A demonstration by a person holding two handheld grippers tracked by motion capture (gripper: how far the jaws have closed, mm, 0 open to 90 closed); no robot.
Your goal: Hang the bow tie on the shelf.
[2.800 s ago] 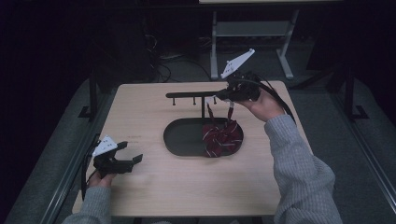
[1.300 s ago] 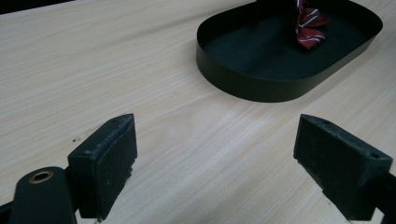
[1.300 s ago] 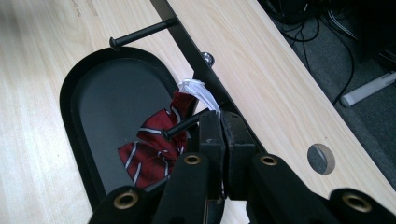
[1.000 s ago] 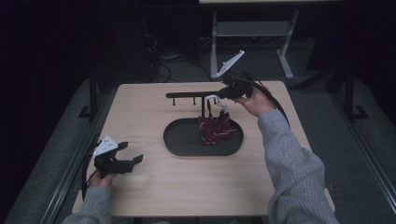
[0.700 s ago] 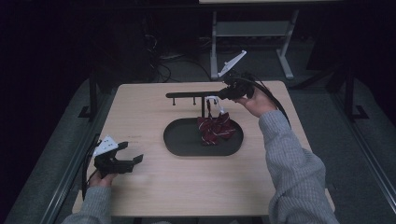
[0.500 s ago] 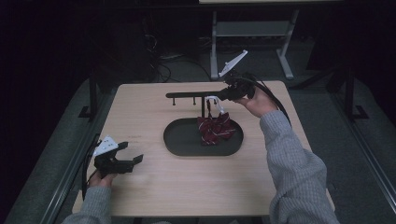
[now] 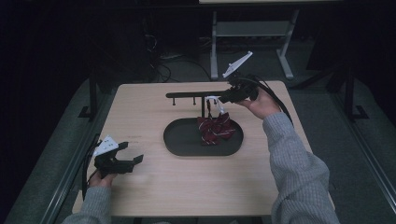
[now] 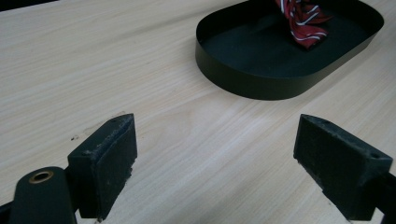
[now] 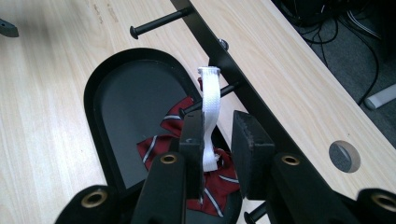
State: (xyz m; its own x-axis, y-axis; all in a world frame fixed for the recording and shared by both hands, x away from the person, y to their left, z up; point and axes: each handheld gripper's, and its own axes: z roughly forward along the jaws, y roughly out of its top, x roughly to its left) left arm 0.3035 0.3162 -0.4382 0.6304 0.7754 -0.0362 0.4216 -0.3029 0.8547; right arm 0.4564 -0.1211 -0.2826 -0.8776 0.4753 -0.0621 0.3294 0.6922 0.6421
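A red striped bow tie point(image 7: 215, 129) hangs by its white strap point(image 7: 212, 100) with its lower part in the black oval tray point(image 7: 177, 140). In the right gripper view the strap point(image 9: 208, 107) crosses a peg of the black rack point(image 9: 247, 95). My right gripper point(image 9: 218, 126) sits around the strap at the rack point(image 7: 187, 94). Its jaws have just been opening: the strap lies against one pad and the other stands clear. My left gripper point(image 7: 134, 152) rests open on the table at the front left, with nothing between its fingers point(image 8: 107, 158).
The rack's rail runs across the far side of the tray point(image 9: 93, 93), with further pegs point(image 9: 159, 25) that point toward it. Bare wood point(image 8: 187, 121) lies between the left gripper and the tray point(image 8: 243, 84). A hole point(image 9: 344, 156) is in the tabletop behind the rail.
The right gripper lifted the bow tie from the tray floor toward the rack peg. Its jaws have since spread apart around the strap. The left gripper has kept still.
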